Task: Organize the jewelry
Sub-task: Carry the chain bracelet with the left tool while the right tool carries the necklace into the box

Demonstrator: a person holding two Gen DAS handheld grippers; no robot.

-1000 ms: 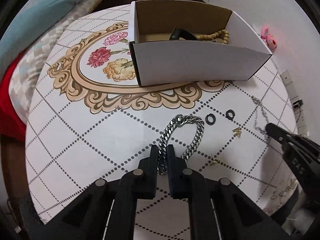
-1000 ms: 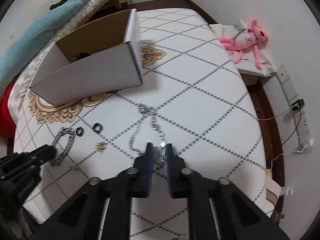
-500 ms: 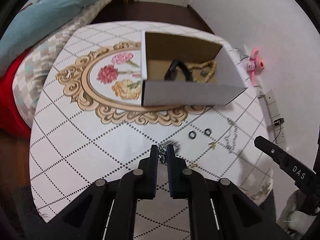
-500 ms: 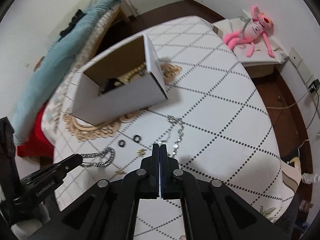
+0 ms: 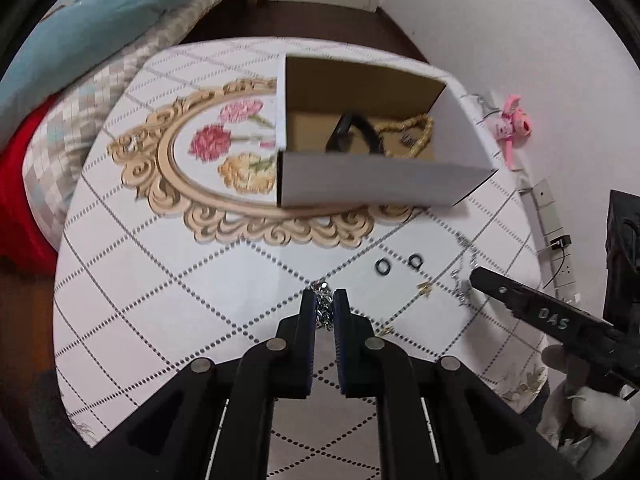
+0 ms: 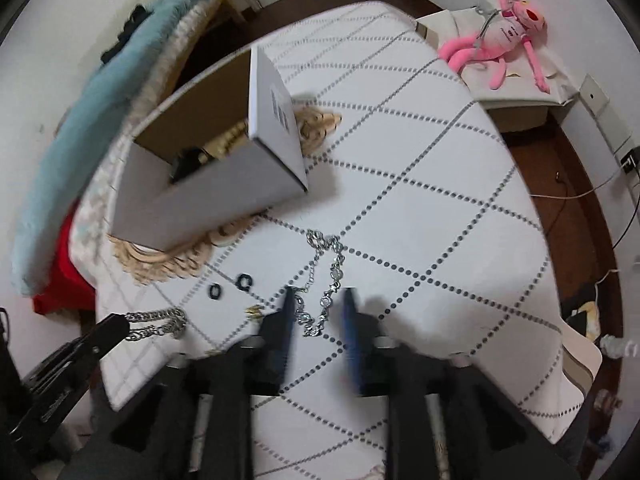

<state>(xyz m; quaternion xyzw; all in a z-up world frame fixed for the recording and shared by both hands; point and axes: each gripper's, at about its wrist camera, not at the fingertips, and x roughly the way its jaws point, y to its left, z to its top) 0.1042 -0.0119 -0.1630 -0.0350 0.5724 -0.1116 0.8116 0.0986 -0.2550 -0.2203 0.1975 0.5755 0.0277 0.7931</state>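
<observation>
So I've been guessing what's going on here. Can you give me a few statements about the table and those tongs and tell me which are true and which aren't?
1. The left tongs are shut on the thick chain. True.
2. The white box is empty. False: a black band and a string of beads lie in it.
3. Two small black rings lie on the table outside the box. True.
4. The right tongs grip the thin chain tightly. False: their jaws are opening, with the chain lying between them.
5. The pink toy sits in the box. False: it lies beyond the table.
</observation>
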